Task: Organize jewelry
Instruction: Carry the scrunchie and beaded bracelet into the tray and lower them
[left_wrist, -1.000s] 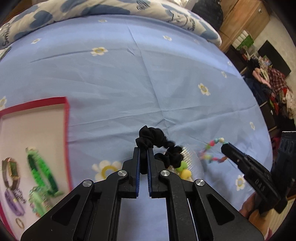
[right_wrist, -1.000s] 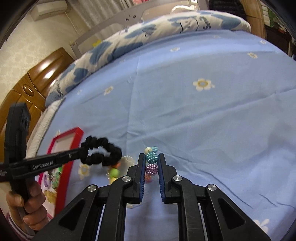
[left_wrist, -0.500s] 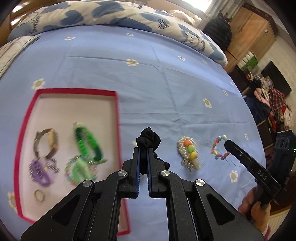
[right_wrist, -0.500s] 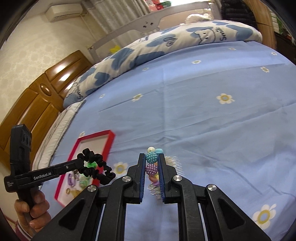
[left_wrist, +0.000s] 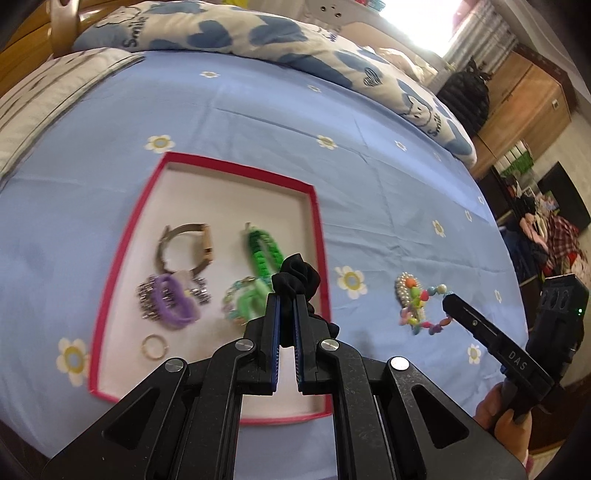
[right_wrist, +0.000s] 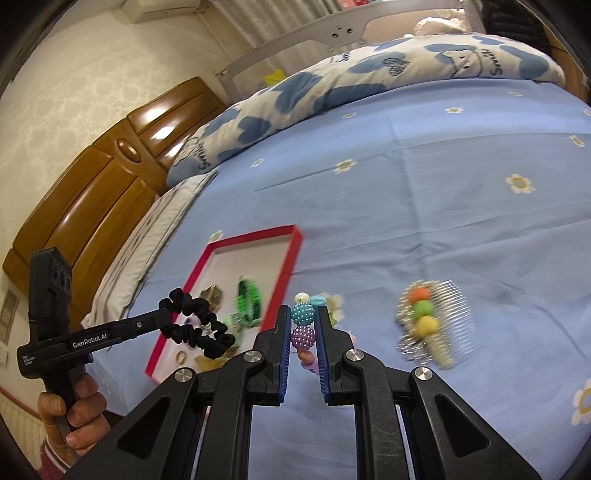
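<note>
My left gripper (left_wrist: 287, 297) is shut on a black scrunchie (left_wrist: 297, 275) and holds it above the right side of a red-rimmed tray (left_wrist: 318, 236); the scrunchie also shows in the right wrist view (right_wrist: 195, 328). The tray holds a watch (left_wrist: 188, 245), a green bracelet (left_wrist: 262, 251), a purple bracelet (left_wrist: 171, 306), a ring (left_wrist: 154, 346) and a pale green piece (left_wrist: 245, 301). My right gripper (right_wrist: 303, 314) is shut on a colourful bead bracelet (right_wrist: 303, 325), held above the sheet to the right of the tray (right_wrist: 291, 258). A pearl hair comb (right_wrist: 428, 325) lies on the sheet.
Everything lies on a blue flowered bed sheet (left_wrist: 369, 155). A blue-and-white pillow (left_wrist: 258, 33) runs along the far edge. A wooden headboard (right_wrist: 92, 184) stands to the left. Furniture and clutter (left_wrist: 546, 229) stand beyond the bed's right side.
My left gripper has carried the scrunchie left, from above the comb to over the tray. My right gripper has lifted with the bead bracelet and moved left, so the comb now lies uncovered.
</note>
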